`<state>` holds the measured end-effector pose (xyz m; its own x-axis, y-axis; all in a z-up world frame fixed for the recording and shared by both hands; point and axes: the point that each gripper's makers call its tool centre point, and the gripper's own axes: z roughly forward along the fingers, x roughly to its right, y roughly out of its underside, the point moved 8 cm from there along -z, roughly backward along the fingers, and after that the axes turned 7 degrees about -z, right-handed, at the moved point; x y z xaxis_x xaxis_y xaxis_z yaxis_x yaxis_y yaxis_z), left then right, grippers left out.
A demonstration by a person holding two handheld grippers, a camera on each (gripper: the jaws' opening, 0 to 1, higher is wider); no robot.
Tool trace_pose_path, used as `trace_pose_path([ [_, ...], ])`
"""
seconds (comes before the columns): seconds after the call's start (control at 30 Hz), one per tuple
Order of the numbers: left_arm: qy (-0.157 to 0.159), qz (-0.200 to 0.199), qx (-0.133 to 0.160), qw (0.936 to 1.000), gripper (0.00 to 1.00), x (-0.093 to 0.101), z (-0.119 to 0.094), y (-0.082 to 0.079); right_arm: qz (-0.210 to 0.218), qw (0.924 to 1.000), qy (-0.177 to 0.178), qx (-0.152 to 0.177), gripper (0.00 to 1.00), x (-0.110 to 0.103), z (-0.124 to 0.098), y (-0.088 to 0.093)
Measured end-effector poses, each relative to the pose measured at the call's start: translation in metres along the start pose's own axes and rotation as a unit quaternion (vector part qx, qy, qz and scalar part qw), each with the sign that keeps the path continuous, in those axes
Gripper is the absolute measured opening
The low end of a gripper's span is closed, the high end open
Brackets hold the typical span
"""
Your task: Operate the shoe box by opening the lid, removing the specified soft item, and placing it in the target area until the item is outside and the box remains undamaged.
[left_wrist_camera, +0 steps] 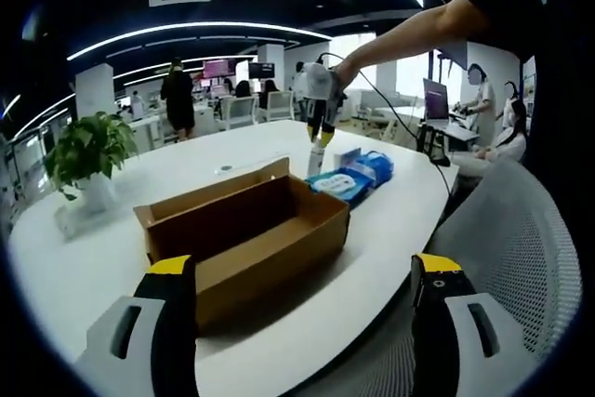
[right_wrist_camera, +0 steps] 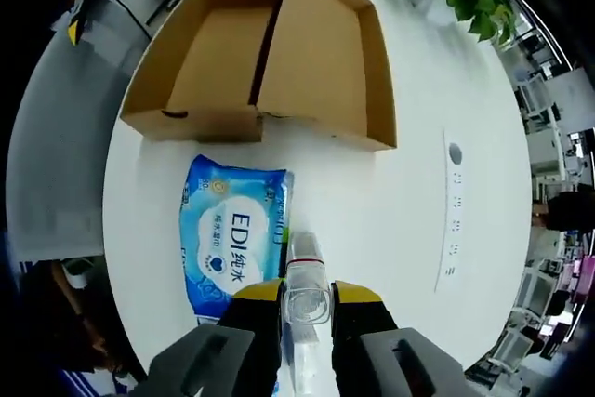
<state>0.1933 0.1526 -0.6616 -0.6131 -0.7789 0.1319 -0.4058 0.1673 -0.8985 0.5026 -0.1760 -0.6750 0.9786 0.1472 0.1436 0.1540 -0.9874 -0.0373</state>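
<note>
a: where's the soft item now?

b: the blue wipes pack lies flat on the white surface, outside the shoe box, just beside the box's near wall. the box stands open, lid folded back, and looks intact. in the left gripper view the pack sits past the far end of the box.

a: and the hand-held grippers?

b: the right hand-held gripper is closed on a small clear bottle, held over the surface just beside the pack's edge. the left hand-held gripper has its jaws wide apart with nothing between them, held back at the surface's edge with the box between it and the pack.

a: how would the pack handle?

b: my guess: light, soft and squashy, with slick film that could slide between the jaws. i'd pinch it across a short end or the crimped seam rather than the puffy middle, with a gentle squeeze. since it's already out, it likely needs no further grip.
</note>
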Motion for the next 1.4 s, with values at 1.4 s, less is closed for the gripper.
trace_pose_path([
  [1.4,-0.004,-0.021,0.006,0.9998,1.00,-0.0023,0.0002,-0.0003,0.016,0.9999,0.004,-0.004,0.17,0.0062,0.0035,0.0022],
])
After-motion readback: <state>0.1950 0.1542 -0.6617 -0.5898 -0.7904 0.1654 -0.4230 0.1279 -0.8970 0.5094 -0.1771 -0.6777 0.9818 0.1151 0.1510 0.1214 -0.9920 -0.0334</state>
